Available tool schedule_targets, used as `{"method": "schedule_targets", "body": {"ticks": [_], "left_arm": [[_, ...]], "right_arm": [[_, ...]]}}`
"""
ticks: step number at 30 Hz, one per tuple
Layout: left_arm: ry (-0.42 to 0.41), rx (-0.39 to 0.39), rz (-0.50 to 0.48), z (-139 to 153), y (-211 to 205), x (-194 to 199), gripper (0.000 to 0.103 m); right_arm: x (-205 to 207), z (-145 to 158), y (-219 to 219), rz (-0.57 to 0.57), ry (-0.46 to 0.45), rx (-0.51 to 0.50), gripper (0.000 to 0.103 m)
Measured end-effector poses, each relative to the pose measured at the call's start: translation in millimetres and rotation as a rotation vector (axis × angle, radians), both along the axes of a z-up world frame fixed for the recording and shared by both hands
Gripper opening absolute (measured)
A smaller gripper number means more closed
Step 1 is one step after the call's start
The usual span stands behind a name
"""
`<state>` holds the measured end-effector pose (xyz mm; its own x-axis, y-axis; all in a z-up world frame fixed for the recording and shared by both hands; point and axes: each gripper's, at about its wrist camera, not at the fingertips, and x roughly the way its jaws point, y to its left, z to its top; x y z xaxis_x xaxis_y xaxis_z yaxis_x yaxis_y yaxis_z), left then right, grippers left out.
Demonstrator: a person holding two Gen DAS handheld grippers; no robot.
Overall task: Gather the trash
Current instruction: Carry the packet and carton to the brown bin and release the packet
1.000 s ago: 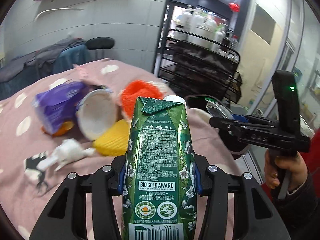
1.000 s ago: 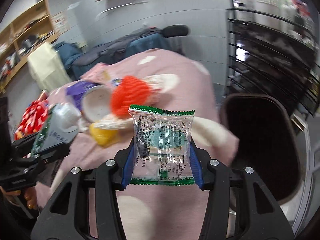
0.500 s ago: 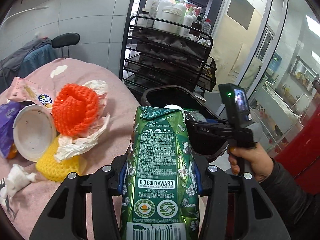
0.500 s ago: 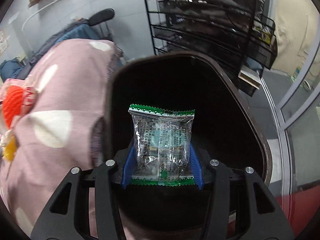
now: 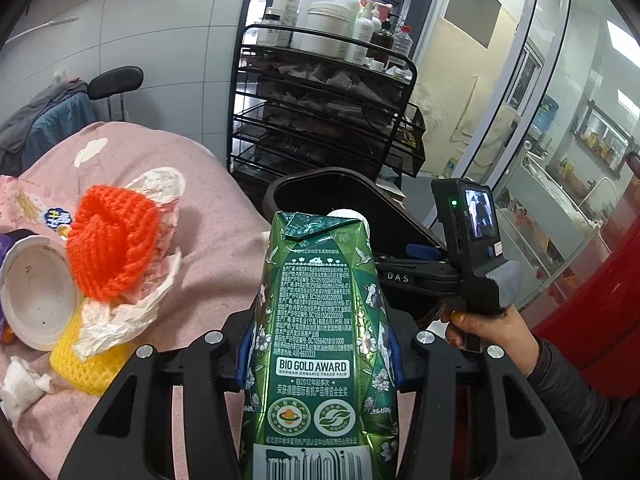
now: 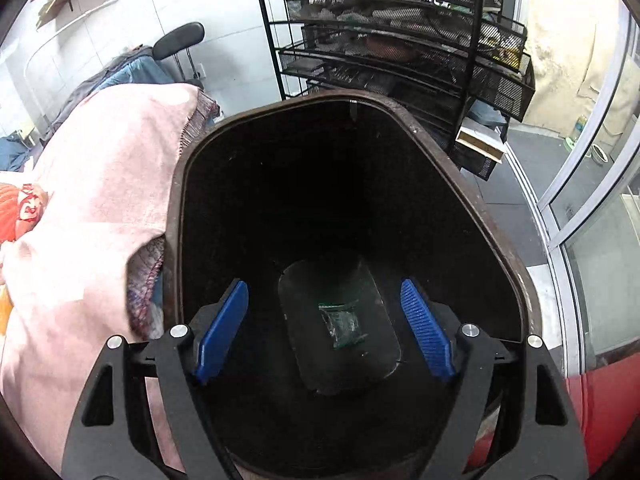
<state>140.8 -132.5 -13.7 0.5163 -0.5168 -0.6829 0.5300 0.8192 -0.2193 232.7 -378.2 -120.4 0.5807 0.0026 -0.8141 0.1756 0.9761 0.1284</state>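
The tall green foil milk carton [image 5: 320,344] was held upright in the left claw [image 5: 318,354]. The right claw [image 6: 323,326] was spread wide above the dark oval plastic bin [image 6: 460,184], on whose bottom the small clear green-edged snack wrapper [image 6: 345,325] was seen lying.

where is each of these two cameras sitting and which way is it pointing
Left wrist: rides the left gripper, facing forward across the pink blanket to the black rack; its fingers clamp a green carton; the right hand shows.
Right wrist: rides the right gripper, aimed down into the bin; open blue pads frame a wrapper at the bottom.
Shared: bin, blanket, rack.
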Motion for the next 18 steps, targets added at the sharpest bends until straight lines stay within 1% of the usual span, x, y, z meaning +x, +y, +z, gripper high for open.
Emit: {"method": "schedule_targets", "body": {"ticks": [2,8,13,18], "left_arm": [[0.009,-0.002,-0.013,-1.6,-5.8,3.0,0.049],[0.009,0.010,-0.056,-2.2,-28.6,9.8,0.049],[0.040,0.002,-0.080,-5.4,-46.9,22.8,0.049],[0.081,0.008,-0.106,-11.0,-69.6,39.3,0.049]], "right_arm": [[-8.5,5.8,2.0,-0.005,-0.018,-0.010,0.083],[-30.2,21.1,1.2,-0.028,-0.078,-0.039,0.085],[-50.9,32.9,-5.1,-0.064,-0.114,-0.065,0.086],[-73.0,37.3,-17.4,-0.117,-0.130,-0.060,0.087]]}}
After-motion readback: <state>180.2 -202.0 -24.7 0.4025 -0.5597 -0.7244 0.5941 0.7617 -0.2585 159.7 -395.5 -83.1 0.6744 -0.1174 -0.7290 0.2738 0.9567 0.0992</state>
